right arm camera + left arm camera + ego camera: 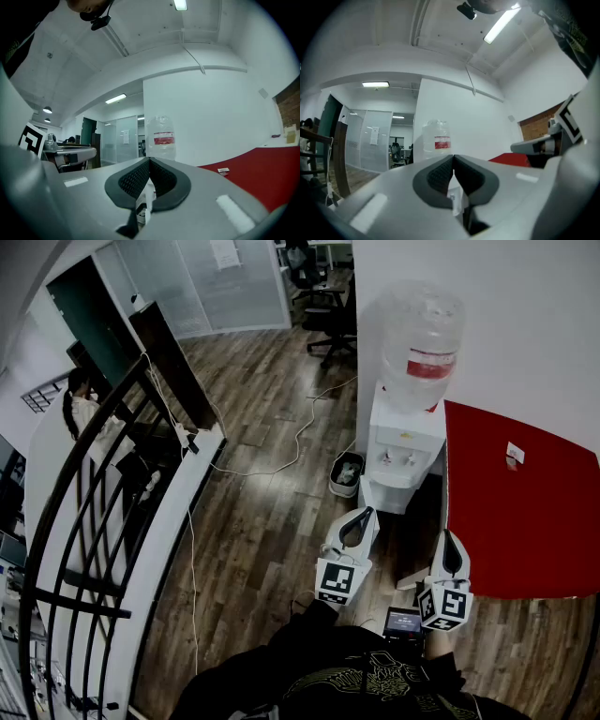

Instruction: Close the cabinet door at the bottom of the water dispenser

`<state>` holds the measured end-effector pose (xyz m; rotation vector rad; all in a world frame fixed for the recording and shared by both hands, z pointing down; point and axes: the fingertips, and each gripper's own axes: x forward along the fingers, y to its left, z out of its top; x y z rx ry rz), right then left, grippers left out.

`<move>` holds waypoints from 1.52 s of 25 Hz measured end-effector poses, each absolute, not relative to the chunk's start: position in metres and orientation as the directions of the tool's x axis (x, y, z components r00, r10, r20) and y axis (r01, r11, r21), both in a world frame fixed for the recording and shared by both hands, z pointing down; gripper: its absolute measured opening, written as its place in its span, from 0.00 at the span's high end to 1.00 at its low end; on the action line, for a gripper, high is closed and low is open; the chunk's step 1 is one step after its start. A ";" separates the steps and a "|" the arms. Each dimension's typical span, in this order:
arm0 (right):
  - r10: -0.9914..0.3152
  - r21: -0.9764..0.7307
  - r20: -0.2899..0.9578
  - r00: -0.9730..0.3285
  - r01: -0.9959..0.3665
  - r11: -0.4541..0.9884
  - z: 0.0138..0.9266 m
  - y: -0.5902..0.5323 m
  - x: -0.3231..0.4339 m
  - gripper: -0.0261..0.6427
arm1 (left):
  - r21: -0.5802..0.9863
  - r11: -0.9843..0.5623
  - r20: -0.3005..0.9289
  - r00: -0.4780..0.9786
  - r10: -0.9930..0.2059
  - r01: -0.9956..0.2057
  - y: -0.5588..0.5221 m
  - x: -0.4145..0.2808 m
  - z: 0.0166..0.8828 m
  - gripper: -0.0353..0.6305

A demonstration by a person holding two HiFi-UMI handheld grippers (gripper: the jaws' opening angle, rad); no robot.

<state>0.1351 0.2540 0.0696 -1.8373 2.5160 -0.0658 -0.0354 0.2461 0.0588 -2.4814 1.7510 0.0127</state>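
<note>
The white water dispenser point(405, 442) stands against the wall with a clear bottle point(420, 341) on top. A thin white panel point(367, 493), seemingly its bottom cabinet door, sticks out from its lower left front. My left gripper point(362, 514) is shut and empty, its tip just short of that panel. Further right, my right gripper point(448, 538) is also shut and empty, beside the red surface. Over the shut left gripper point(453, 159) I see the bottle point(437, 140). It shows again as the bottle point(163, 138) past the shut right gripper point(150, 161). The cabinet itself is hidden.
A red tabletop point(525, 512) fills the right side, close to my right gripper. A small bin point(345, 474) stands left of the dispenser, and a white cable point(281, 460) runs over the wood floor. A black railing point(84, 512) and a person point(80, 409) are at the left.
</note>
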 end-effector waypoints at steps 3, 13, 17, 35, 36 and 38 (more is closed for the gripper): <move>-0.943 -0.060 -0.004 -0.332 -0.941 0.332 0.069 0.246 0.130 0.96 | -0.097 -0.294 -0.065 0.301 -0.951 -0.951 0.241 -0.043 0.057 0.94; -0.938 -0.077 0.015 -0.346 -0.936 0.344 0.082 0.224 0.142 0.96 | -0.092 -0.252 -0.059 0.258 -0.964 -0.963 0.230 -0.038 0.062 0.94; -0.947 -0.078 0.003 -0.320 -0.945 0.319 0.083 0.200 0.140 0.96 | -0.091 -0.252 -0.058 0.258 -0.964 -0.963 0.202 -0.045 0.067 0.94; -0.968 -0.066 -0.075 -0.239 -0.968 0.244 0.057 0.081 0.079 0.96 | -0.121 -0.320 -0.094 0.332 -0.939 -0.940 0.080 -0.117 0.056 0.94; -0.969 -0.070 -0.071 -0.237 -0.968 0.242 0.059 0.077 0.078 0.96 | -0.123 -0.319 -0.091 0.331 -0.939 -0.940 0.075 -0.118 0.057 0.94; -0.969 -0.074 -0.059 -0.240 -0.967 0.244 0.062 0.070 0.078 0.96 | -0.119 -0.317 -0.083 0.328 -0.941 -0.941 0.068 -0.115 0.061 0.94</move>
